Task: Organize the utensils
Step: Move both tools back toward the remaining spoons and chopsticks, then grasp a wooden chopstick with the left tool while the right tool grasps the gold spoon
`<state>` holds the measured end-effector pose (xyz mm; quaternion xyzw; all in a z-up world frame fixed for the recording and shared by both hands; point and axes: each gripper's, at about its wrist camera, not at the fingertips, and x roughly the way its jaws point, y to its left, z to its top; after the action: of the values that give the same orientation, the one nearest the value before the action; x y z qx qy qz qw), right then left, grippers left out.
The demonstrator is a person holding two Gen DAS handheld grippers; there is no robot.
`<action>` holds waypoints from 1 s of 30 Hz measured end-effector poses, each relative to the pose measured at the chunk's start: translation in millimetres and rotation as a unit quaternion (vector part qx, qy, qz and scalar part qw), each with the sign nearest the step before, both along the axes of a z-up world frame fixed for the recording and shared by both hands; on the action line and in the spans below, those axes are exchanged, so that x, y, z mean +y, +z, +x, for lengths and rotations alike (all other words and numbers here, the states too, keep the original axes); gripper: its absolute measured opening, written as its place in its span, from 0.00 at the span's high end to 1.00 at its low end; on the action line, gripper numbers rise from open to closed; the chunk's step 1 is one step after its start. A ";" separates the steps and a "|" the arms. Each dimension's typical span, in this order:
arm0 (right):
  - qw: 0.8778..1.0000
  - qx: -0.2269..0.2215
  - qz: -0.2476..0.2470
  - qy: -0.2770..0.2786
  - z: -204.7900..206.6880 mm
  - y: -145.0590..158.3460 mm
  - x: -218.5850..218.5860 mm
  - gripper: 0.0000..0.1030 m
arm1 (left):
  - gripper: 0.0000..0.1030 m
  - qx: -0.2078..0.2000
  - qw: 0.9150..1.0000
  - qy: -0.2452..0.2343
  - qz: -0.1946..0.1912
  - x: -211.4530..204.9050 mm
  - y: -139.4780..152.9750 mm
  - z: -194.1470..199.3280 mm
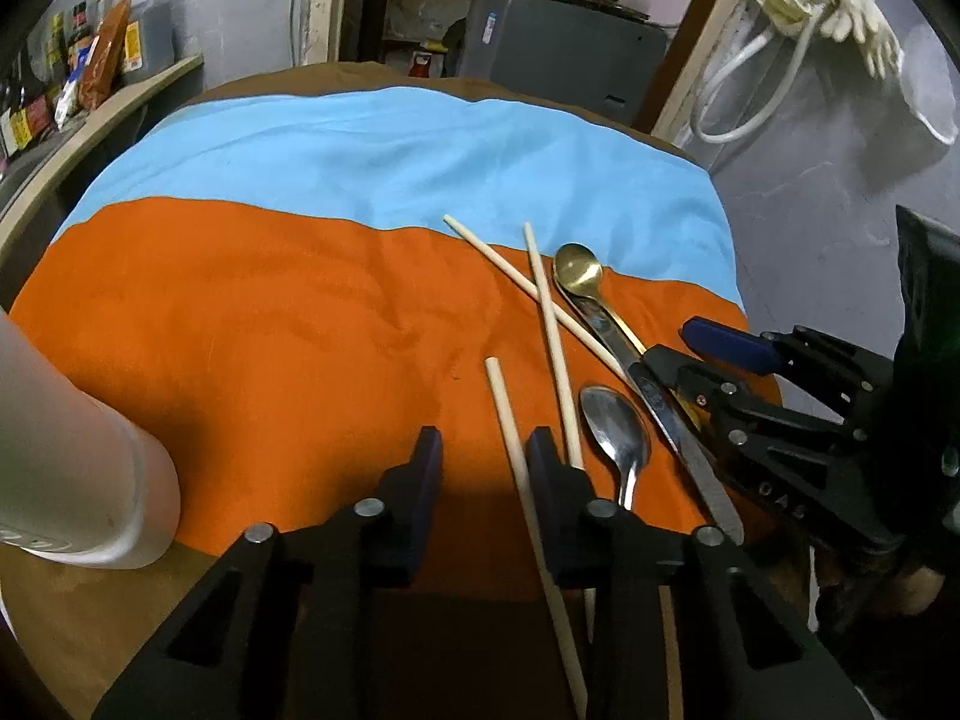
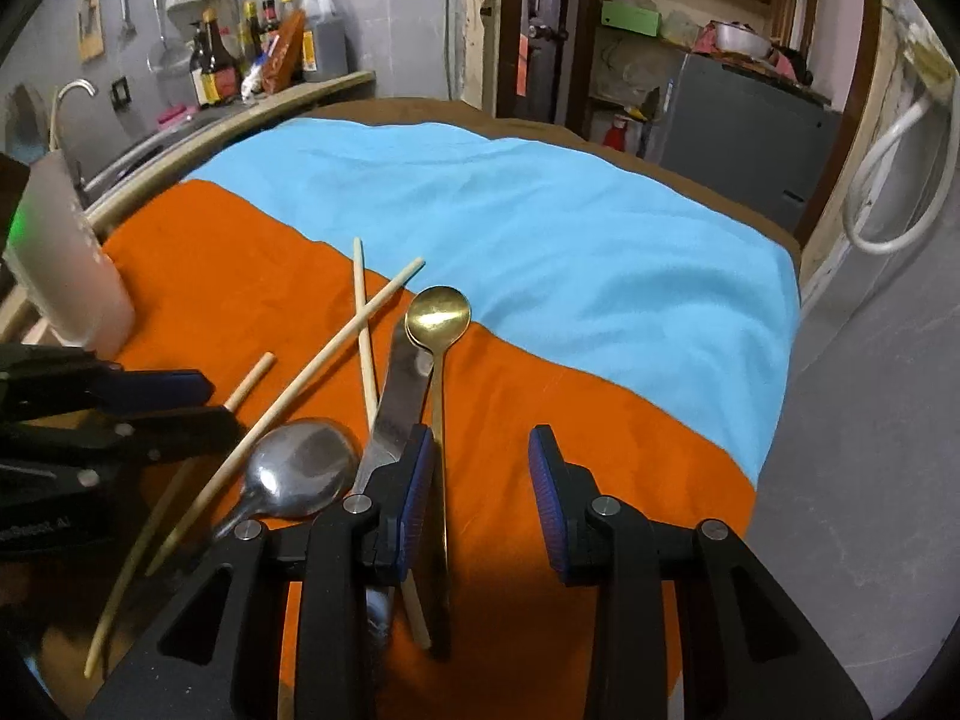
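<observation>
Bench is covered by an orange cloth on the near half and a blue cloth on the far half. The utensils lie in a loose pile on the orange cloth toward the right edge of the bench, none sorted.

- Two chopsticks cross in an X: long chopstick and second chopstick, with their far tips at the seam of the blue cloth.
- A third chopstick lies apart from the X, nearer the front edge.
- The gold spoon has its bowl at the seam. The bowl rests over the tip of the table knife.
- The silver spoon sits bowl up, between the second chopstick and the knife.
- A pale holder stands upright at the left edge of the bench, well apart from the pile. What is inside cannot be seen.

The left tool is low over the orange cloth with its jaws apart. The third chopstick runs through the gap, close against the right finger, and the left finger is clear of it, so nothing is gripped.

The right tool is low over the pile, also with its jaws apart. The gold spoon's handle runs through the gap just beside the left finger, clear of the right finger, and is not clamped. That left finger sits over the knife.

The two tools are side by side near the front edge.
</observation>
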<state>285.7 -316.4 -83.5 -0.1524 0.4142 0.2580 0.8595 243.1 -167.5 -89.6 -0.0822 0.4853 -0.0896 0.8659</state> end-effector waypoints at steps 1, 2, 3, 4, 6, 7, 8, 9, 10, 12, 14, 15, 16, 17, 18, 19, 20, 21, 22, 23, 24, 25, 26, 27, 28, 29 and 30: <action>1.000 -0.003 -0.009 -0.001 0.3 0.4 1.7 0.71 | 0.83 0.005 1.000 0.006 -0.003 2.6 -0.2 0.7; 1.000 -0.008 -0.019 -0.002 0.3 0.9 3.1 0.71 | 0.85 0.008 1.000 0.010 -0.006 4.9 -1.0 0.4; 1.000 -0.011 -0.024 -0.003 0.6 0.7 4.0 0.71 | 0.86 0.012 1.000 0.013 -0.014 8.1 -1.2 0.9; 1.000 -0.010 -0.026 -0.003 1.6 0.5 5.7 0.71 | 0.86 0.015 1.000 0.014 -0.020 10.3 -1.1 1.2; 1.000 -0.003 -0.023 -0.004 6.9 1.0 6.4 0.71 | 0.86 0.018 0.999 0.013 -0.023 10.9 -0.6 2.3; 1.000 0.001 -0.019 -0.004 9.6 1.2 7.0 0.71 | 0.86 0.019 0.999 0.013 -0.024 11.6 -0.5 2.4; 1.000 0.010 -0.012 -0.004 14.9 1.4 6.4 0.71 | 0.86 0.020 0.999 0.014 -0.027 11.7 0.0 2.8; 1.000 0.016 -0.007 -0.004 18.3 1.8 6.5 0.71 | 0.86 0.022 0.999 0.017 -0.034 13.6 -0.2 2.8; 1.000 0.020 -0.002 -0.004 21.5 2.0 7.3 0.71 | 0.86 0.024 0.999 0.018 -0.039 14.8 -0.4 4.2; 1.000 0.029 0.005 -0.003 25.7 1.2 9.4 0.71 | 0.86 0.027 0.998 0.020 -0.048 16.9 -0.5 5.1; 0.999 0.042 0.009 0.000 31.2 -0.4 11.0 0.68 | 0.86 0.030 0.998 0.021 -0.051 17.0 -0.6 5.6; 0.999 0.038 0.008 0.005 31.6 -0.8 13.4 0.65 | 0.86 0.030 0.998 0.022 -0.051 17.3 -0.2 5.4; 0.999 0.037 0.003 0.009 31.2 -1.7 16.6 0.62 | 0.86 0.031 0.998 0.023 -0.051 17.4 -0.1 5.3; 0.999 0.034 -0.002 0.013 31.2 -2.2 19.9 0.61 | 0.86 0.031 0.998 0.022 -0.051 17.2 0.2 5.1; 0.999 0.031 -0.006 0.013 30.5 -2.7 22.3 0.64 | 0.86 0.031 0.998 0.021 -0.050 17.2 0.1 4.8; 0.999 0.032 -0.005 0.011 30.8 -3.1 23.1 0.66 | 0.86 0.031 0.998 0.020 -0.049 17.2 0.1 4.7; 0.999 0.035 -0.001 0.006 31.0 -3.6 22.1 0.68 | 0.86 0.030 0.998 0.018 -0.047 16.8 -0.2 5.7; 0.999 0.036 0.000 0.003 30.5 -4.1 21.6 0.73 | 0.86 0.029 0.999 0.016 -0.042 16.0 0.2 5.8; 0.999 0.036 -0.001 -0.001 30.4 -4.2 21.0 0.77 | 0.88 0.029 0.999 0.014 -0.036 15.7 0.2 6.6; 0.999 0.037 -0.003 -0.002 30.0 -3.8 21.5 0.79 | 0.89 0.028 0.999 0.012 -0.029 15.1 0.1 7.0; 0.999 0.041 -0.005 -0.003 30.5 -3.3 21.5 0.83 | 0.90 0.029 0.999 0.011 -0.027 15.5 0.4 7.1; 0.999 0.047 -0.008 -0.005 30.6 -2.6 21.5 0.89 | 0.91 0.031 0.999 0.011 -0.029 16.1 -0.2 8.6; 0.999 0.052 -0.010 -0.005 29.9 -1.7 21.5 0.92 | 0.92 0.036 0.999 0.012 -0.036 18.3 -0.1 9.7; 0.998 0.056 -0.011 -0.006 29.5 -0.5 21.0 0.95 | 0.92 0.039 0.998 0.014 -0.041 19.5 -0.4 10.9; 0.998 0.062 -0.011 -0.005 28.0 0.0 19.5 0.96 | 0.92 0.046 0.998 0.016 -0.049 22.3 -0.8 12.3; 0.998 0.069 -0.010 -0.006 27.5 0.6 17.5 0.97 | 0.93 0.050 0.997 0.017 -0.054 23.6 -1.0 12.7; 0.997 0.077 -0.009 -0.006 27.3 1.5 15.6 0.97 | 0.93 0.055 0.997 0.017 -0.060 25.5 -1.2 12.9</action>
<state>313.0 -300.8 -82.0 -0.1367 0.4826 0.2601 0.8251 256.0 -142.1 -90.9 -0.1468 0.5245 -0.0994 0.8327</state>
